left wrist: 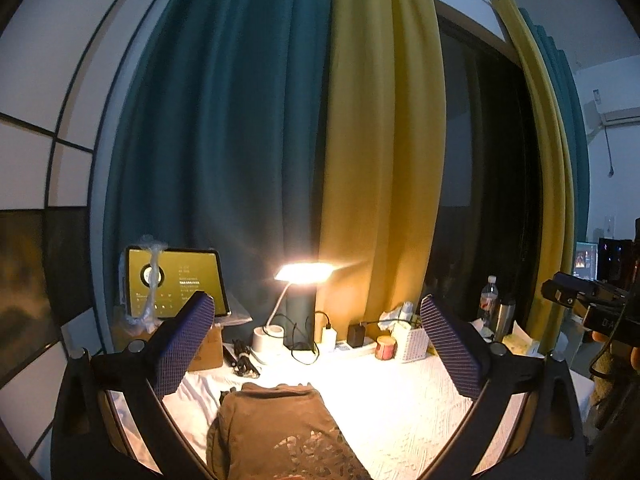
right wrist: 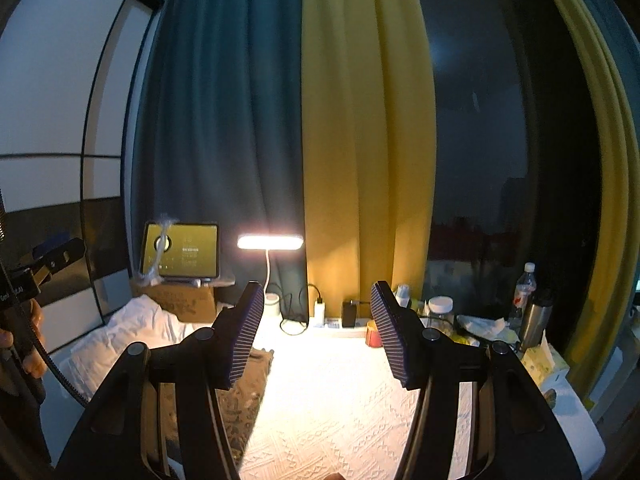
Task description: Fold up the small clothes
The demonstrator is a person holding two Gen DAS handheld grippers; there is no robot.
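A brown printed garment (left wrist: pixel 280 432) lies folded on the white textured bedspread (left wrist: pixel 400 400), low in the left wrist view. My left gripper (left wrist: pixel 316 300) is open above its far end, jaws wide apart and level, with nothing between them. In the right wrist view the same garment (right wrist: pixel 248 384) shows at lower left, partly hidden behind the left finger. My right gripper (right wrist: pixel 317 288) is open and empty, held over the bare bedspread (right wrist: pixel 340 400) to the right of the garment. A hand holds the other gripper at the left edge (right wrist: pixel 48 260).
At the far edge stand a lit desk lamp (left wrist: pixel 304 272), a tablet (left wrist: pixel 176 280) on a cardboard box (left wrist: pixel 208 348), a power strip with chargers (left wrist: pixel 352 340), a red jar (left wrist: pixel 386 347), a white basket (left wrist: pixel 414 342), a bottle (left wrist: pixel 489 300) and a steel flask (right wrist: pixel 536 320). Teal and yellow curtains hang behind. A white pillow (right wrist: pixel 132 328) lies at the left.
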